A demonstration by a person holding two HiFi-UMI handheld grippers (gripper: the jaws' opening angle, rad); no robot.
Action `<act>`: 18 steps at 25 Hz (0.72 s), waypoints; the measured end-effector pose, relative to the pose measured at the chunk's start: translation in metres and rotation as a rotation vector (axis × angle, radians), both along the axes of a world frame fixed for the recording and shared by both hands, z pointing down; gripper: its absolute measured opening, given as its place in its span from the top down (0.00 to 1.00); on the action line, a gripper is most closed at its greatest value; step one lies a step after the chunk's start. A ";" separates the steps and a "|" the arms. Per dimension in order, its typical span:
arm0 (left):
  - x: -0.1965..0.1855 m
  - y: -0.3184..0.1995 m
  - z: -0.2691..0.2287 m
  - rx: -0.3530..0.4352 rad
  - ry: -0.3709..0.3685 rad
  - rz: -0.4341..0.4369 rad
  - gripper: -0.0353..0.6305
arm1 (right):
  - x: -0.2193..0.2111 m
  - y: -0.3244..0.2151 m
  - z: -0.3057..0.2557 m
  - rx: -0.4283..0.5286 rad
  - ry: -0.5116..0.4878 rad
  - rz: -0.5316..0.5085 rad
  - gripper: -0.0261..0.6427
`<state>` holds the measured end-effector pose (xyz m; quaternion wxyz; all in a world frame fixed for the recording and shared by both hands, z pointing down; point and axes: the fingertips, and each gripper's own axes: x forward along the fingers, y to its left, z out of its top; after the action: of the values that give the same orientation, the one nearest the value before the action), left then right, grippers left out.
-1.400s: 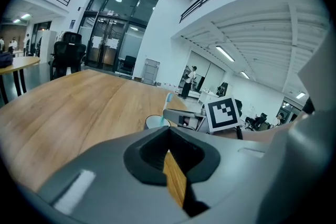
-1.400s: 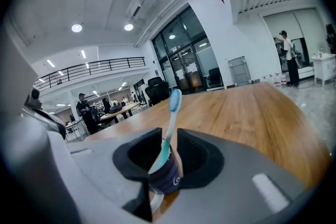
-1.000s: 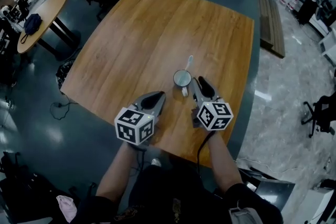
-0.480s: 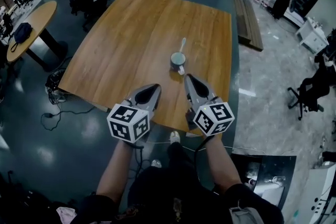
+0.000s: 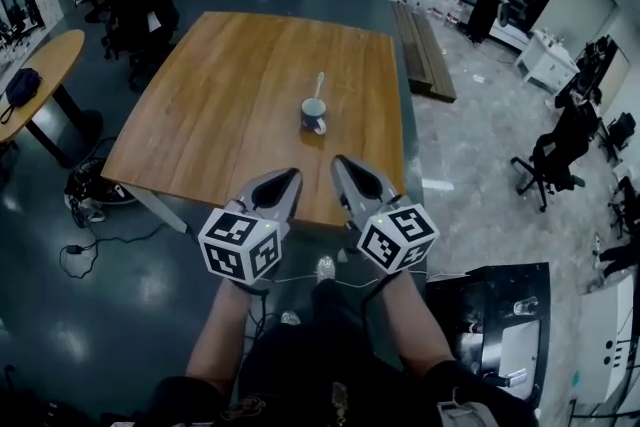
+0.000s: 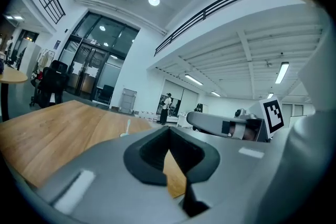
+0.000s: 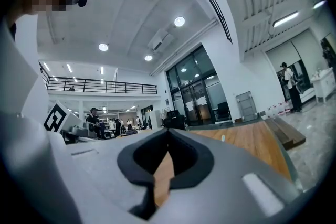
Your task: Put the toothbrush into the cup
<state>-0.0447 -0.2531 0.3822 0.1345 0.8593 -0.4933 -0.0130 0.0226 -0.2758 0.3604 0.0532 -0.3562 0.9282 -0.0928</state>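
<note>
- Toothbrush point(image 5: 319, 83), head view: stands in the cup point(image 5: 313, 113), its head leaning out over the rim, on the wooden bench point(image 5: 220, 105). Left claw point(image 5: 292, 174) and right claw point(image 5: 338, 161) sit side by side over the bench's near edge, well apart from the cup.
- Left gripper view: left claw clenched, nothing in it; bench beyond.
- Right gripper view: right claw clenched, nothing in it.

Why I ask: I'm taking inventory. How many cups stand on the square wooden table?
1. The cup stands right of the table's middle, toothbrush in it; none looks hidden.
</note>
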 end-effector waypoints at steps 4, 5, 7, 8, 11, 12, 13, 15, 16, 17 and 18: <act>0.003 0.015 -0.009 0.011 0.007 0.016 0.94 | 0.001 0.018 -0.012 0.017 0.004 0.007 0.96; 0.003 0.017 -0.011 0.014 0.009 0.020 0.94 | 0.001 0.021 -0.014 0.023 0.004 0.008 0.96; 0.002 0.020 -0.014 0.021 0.011 0.025 0.94 | -0.002 0.024 -0.018 0.029 -0.002 0.011 0.96; 0.000 0.022 -0.015 0.024 0.011 0.024 0.94 | -0.003 0.026 -0.019 0.029 -0.009 0.012 0.96; -0.003 0.023 -0.019 0.031 0.010 0.013 0.94 | -0.008 0.029 -0.022 0.027 -0.026 0.007 0.96; -0.003 0.022 -0.020 0.034 0.009 0.009 0.94 | -0.009 0.029 -0.023 0.028 -0.028 0.003 0.96; -0.003 0.022 -0.021 0.037 0.007 0.006 0.94 | -0.008 0.029 -0.024 0.029 -0.031 0.000 0.96; -0.001 0.020 -0.024 0.043 0.002 0.001 0.94 | -0.007 0.028 -0.025 0.028 -0.036 -0.006 0.96; 0.000 0.020 -0.025 0.045 0.000 0.000 0.94 | -0.006 0.028 -0.025 0.029 -0.037 -0.008 0.96; 0.001 0.020 -0.026 0.048 -0.003 0.001 0.94 | -0.005 0.028 -0.026 0.031 -0.037 -0.010 0.96; 0.002 0.020 -0.026 0.051 -0.004 0.002 0.94 | -0.005 0.027 -0.027 0.034 -0.037 -0.012 0.96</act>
<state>-0.0426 -0.2332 0.3558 0.1117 0.8629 -0.4923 -0.0235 0.0181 -0.2483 0.3339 0.0760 -0.3480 0.9306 -0.0837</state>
